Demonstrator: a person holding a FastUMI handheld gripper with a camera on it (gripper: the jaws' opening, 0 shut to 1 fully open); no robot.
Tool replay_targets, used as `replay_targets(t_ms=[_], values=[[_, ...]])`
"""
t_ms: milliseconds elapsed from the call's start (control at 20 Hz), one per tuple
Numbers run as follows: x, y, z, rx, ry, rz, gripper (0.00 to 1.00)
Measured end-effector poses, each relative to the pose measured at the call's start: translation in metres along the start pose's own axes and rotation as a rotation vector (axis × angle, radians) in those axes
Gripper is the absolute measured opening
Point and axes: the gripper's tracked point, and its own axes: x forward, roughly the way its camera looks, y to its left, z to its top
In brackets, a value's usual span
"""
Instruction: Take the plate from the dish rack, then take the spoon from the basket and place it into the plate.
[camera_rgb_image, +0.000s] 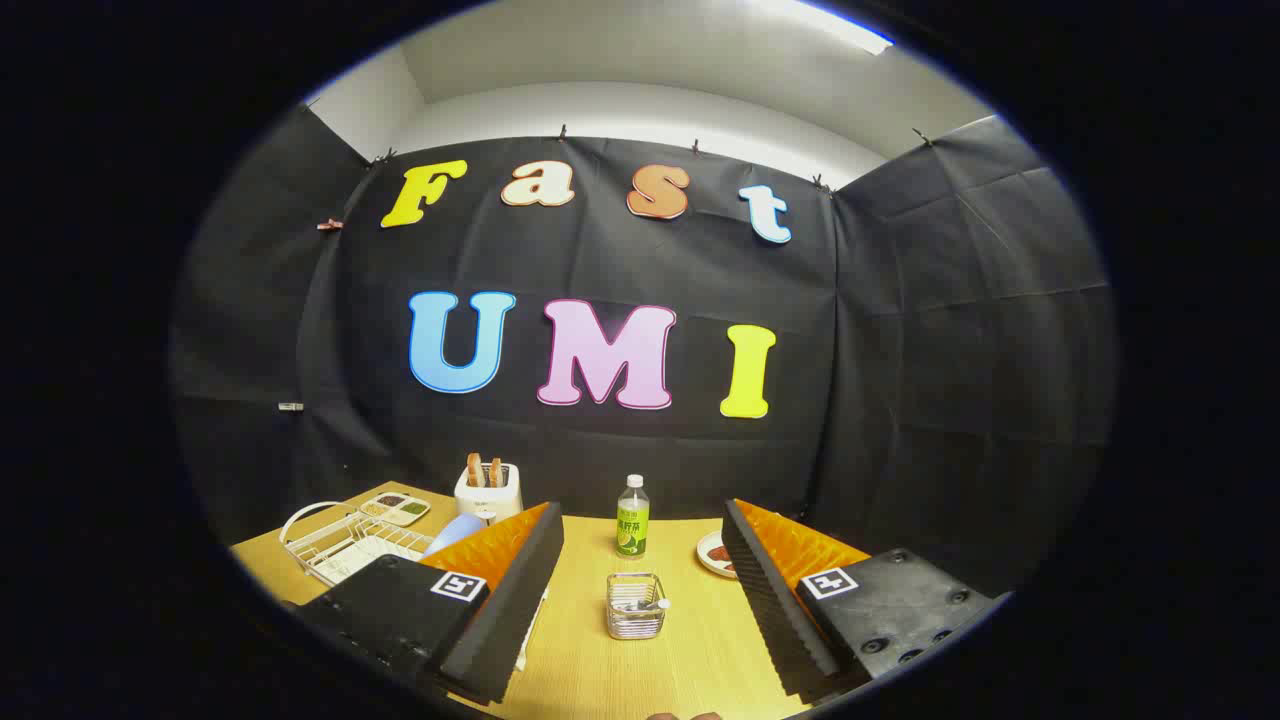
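Gripper (640, 590) held above the wooden desk (690, 670), fingers spread wide, nothing between them or in their grasp; small wire basket (636, 606) sits on the desk between the fingers and just ahead, spoon (645, 604) lying in it with its pale end toward the right rim; green drink bottle (632, 516) upright beyond the basket; white wire dish rack (345, 545) off past the left finger, a pale blue plate (452, 532) seemingly leaning at its near right end, partly hidden by that finger; white toaster (488, 488) with two slices behind the rack; divided tray (395, 508) of food at the rack's far side; small dish (716, 553) with something dark peeking past the right finger. Judgement: task at its start, plate not yet taken. Risks: the basket lies straight ahead and may draw the first reach out of order; rack wires could snag the plate rim on the lift, dragging the light rack along; a thin rim pinched off-centre may swing or slip; bottle stands near enough to be knocked later at the basket.
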Motion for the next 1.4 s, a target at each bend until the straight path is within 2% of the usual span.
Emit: replay_targets(t_ms=[300, 1100, 1400], values=[[0.001, 0.01, -0.002, -0.002, 0.018, 0.032, 0.98], [-0.002, 0.018, -0.012, 0.004, 0.045, 0.03, 0.98], [0.016, 0.041, -0.014, -0.008, 0.076, 0.085, 0.98]])
